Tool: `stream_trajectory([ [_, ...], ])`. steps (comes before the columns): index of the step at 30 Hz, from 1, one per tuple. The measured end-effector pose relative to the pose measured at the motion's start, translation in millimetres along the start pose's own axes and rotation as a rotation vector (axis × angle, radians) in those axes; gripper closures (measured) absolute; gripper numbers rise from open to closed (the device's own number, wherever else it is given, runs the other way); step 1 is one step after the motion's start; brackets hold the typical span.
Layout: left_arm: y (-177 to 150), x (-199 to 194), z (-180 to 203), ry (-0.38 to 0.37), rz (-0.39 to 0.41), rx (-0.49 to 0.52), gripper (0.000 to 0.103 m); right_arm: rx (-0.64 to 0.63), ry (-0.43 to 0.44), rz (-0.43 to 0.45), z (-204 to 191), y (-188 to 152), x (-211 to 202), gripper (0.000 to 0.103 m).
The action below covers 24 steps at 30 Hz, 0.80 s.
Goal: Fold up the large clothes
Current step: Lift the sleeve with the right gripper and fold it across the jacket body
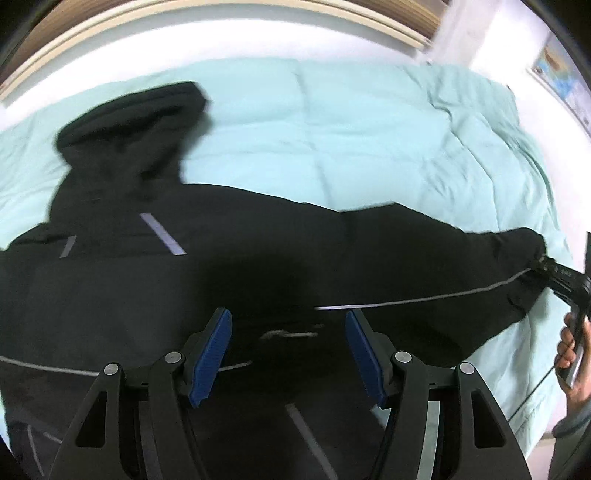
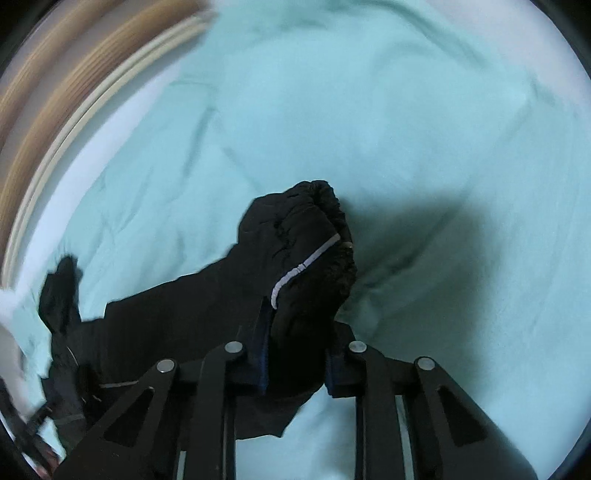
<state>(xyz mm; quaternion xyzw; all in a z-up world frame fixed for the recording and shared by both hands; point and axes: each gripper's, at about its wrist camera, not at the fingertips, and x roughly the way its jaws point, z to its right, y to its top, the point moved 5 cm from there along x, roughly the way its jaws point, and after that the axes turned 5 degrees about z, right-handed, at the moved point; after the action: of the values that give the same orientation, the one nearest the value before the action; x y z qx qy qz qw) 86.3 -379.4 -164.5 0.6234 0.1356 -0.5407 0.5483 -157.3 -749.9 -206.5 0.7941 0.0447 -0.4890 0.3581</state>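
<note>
A large black hooded jacket (image 1: 229, 266) with grey reflective stripes lies spread on a mint green duvet (image 1: 332, 133), hood at the upper left. My left gripper (image 1: 288, 354) hovers above the jacket's body, its blue pads (image 1: 212, 354) apart with nothing between them. The jacket's right sleeve (image 1: 461, 269) stretches out to the right, where my right gripper (image 1: 554, 273) holds its cuff. In the right wrist view the right gripper (image 2: 295, 362) is shut on the sleeve's cuff (image 2: 310, 258), which bunches up between the fingers, lifted off the duvet (image 2: 406, 129).
A cream and wooden bed frame (image 1: 221, 14) curves along the far side. A white wall with a poster (image 1: 565, 85) stands at the upper right. A person's hand (image 1: 572, 354) grips the right tool's handle at the right edge.
</note>
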Motion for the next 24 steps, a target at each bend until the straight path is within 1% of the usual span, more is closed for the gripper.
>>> stream_trajectory([
  [2, -1, -14, -21, 0.017, 0.018, -0.025, 0.037, -0.067, -0.014, 0.026, -24, 0, -12, 0.080],
  [4, -2, -22, -37, 0.027, 0.033, -0.045, 0.037, -0.143, -0.007, 0.049, -60, -2, -26, 0.081],
  [9, -8, -55, -83, 0.051, 0.078, -0.095, 0.037, -0.356, 0.016, 0.087, -169, -29, -56, 0.082],
  [11, -11, -66, -102, 0.063, 0.091, -0.113, 0.037, -0.465, 0.033, 0.096, -225, -51, -66, 0.083],
  [12, -13, -70, -109, 0.068, 0.094, -0.120, 0.037, -0.499, 0.041, 0.101, -243, -59, -70, 0.083],
  [13, -16, -75, -118, 0.075, 0.097, -0.131, 0.037, -0.543, 0.062, 0.105, -273, -72, -76, 0.083],
  [15, -22, -86, -138, 0.092, 0.102, -0.150, 0.037, -0.601, 0.097, 0.101, -315, -92, -84, 0.083],
  [18, -31, -99, -165, 0.117, 0.109, -0.171, 0.037, -0.661, 0.166, 0.076, -381, -128, -86, 0.083],
  [20, -36, -107, -182, 0.136, 0.115, -0.188, 0.037, -0.701, 0.193, 0.065, -418, -149, -86, 0.083],
  [23, -45, -119, -209, 0.161, 0.123, -0.218, 0.037, -0.755, 0.269, 0.016, -481, -195, -81, 0.083],
  [24, -47, -121, -218, 0.169, 0.125, -0.228, 0.037, -0.770, 0.278, 0.008, -498, -206, -75, 0.083],
])
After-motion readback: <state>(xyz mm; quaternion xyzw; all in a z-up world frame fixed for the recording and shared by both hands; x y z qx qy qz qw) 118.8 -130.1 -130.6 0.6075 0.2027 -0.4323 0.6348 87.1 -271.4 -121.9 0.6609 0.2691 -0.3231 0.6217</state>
